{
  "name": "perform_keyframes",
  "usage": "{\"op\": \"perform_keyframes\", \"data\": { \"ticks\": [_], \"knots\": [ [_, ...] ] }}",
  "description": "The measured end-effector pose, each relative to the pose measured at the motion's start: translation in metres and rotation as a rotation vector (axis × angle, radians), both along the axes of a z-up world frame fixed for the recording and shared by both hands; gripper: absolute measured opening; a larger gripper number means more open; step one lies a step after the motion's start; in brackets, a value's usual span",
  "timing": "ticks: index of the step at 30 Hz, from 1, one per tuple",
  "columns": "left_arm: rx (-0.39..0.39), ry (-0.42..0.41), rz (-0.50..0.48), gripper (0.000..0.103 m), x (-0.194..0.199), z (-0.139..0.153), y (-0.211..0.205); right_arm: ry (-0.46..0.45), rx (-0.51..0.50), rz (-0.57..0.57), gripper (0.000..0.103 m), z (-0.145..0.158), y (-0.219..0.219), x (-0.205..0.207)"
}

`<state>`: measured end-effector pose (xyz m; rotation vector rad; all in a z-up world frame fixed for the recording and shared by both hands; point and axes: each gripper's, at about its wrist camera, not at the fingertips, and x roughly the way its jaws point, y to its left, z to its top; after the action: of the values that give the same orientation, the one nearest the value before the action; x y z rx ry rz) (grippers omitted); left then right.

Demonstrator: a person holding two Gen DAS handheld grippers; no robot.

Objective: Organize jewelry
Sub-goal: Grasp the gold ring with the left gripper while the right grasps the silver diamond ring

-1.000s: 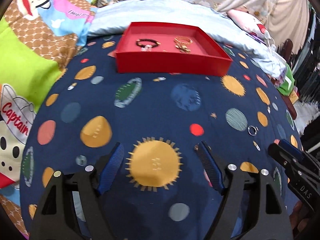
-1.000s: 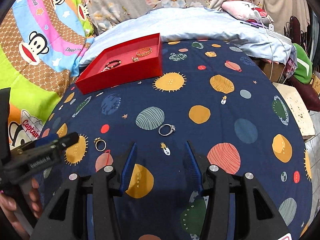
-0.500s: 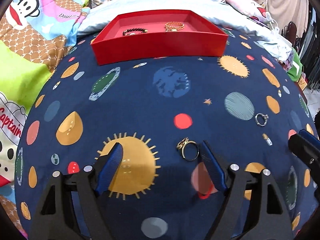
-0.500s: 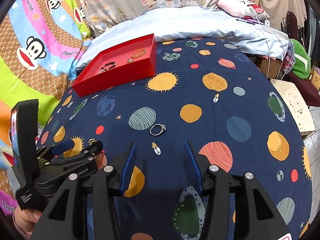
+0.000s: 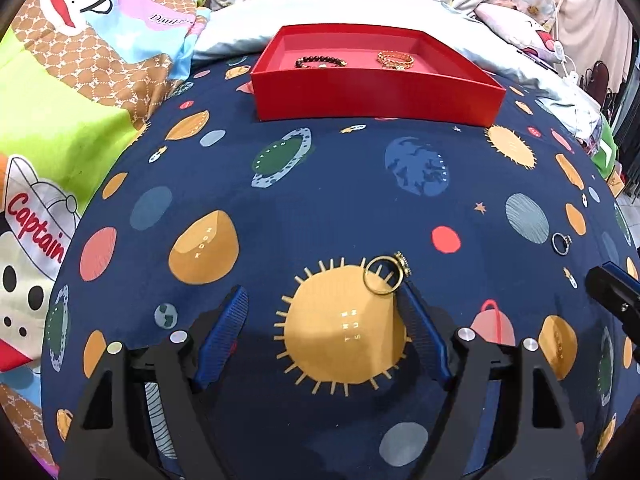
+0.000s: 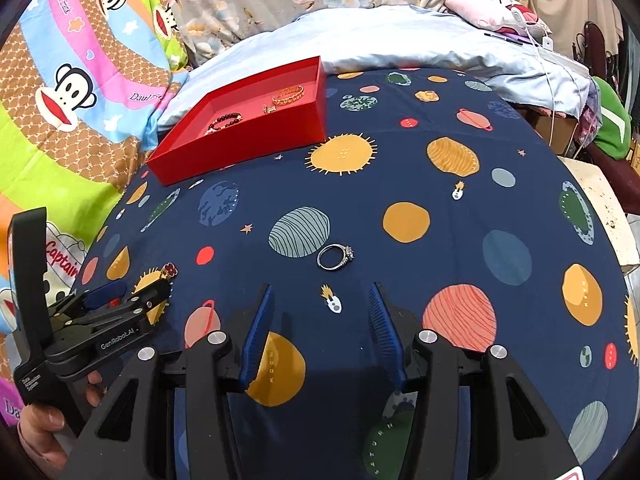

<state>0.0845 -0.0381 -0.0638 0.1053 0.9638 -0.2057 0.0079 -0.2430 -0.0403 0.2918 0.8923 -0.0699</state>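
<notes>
on the navy planet-print sheet (image 5: 320, 184), the open left gripper (image 5: 322, 300) has a gold ring (image 5: 383, 275) at its right fingertip, while only the right wrist view shows "genrobot.ai" on its side and the empty, parted right gripper (image 6: 321, 300) near a silver ring (image 6: 335, 257).

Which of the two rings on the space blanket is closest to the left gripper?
The gold ring with a small ornament: it lies right at the tip of one of the left gripper fingers, whereas the silver ring with a stone lies far off to the side.
</notes>
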Motion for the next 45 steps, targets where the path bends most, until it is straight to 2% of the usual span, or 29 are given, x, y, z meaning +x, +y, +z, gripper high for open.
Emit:
{"op": "perform_keyframes", "data": {
  "ticks": [6, 9, 14, 16, 25, 36, 42, 45],
  "knots": [
    [-0.005, -0.025, -0.055, 0.073, 0.004, -0.001, -0.015, 0.001, -0.002, -0.001, 0.049, -0.001, 0.001, 0.005],
    [-0.013, -0.038, -0.085, 0.063, 0.005, 0.000, -0.020, 0.001, -0.001, -0.001, 0.049, -0.001, 0.001, 0.007],
    [-0.031, -0.044, -0.122, 0.028, 0.002, 0.004, -0.023, 0.005, 0.003, 0.000, 0.049, -0.003, 0.001, 0.009],
    [-0.047, -0.036, -0.132, 0.023, 0.000, 0.004, -0.023, 0.005, 0.001, 0.002, 0.049, -0.003, 0.001, 0.010],
    [-0.122, 0.008, -0.123, 0.023, -0.004, 0.008, -0.014, 0.008, 0.004, 0.009, 0.049, -0.005, 0.004, 0.012],
    [-0.133, 0.014, -0.071, 0.023, -0.002, 0.014, 0.005, 0.015, -0.002, 0.010, 0.046, -0.013, 0.001, 0.035],
    [-0.138, 0.025, -0.057, 0.023, 0.001, 0.012, 0.010, 0.019, -0.043, 0.015, 0.038, -0.018, 0.002, 0.040],
    [-0.141, 0.026, -0.054, 0.023, 0.001, 0.012, 0.011, 0.017, -0.081, 0.012, 0.029, -0.019, 0.003, 0.042]
  ]
}}
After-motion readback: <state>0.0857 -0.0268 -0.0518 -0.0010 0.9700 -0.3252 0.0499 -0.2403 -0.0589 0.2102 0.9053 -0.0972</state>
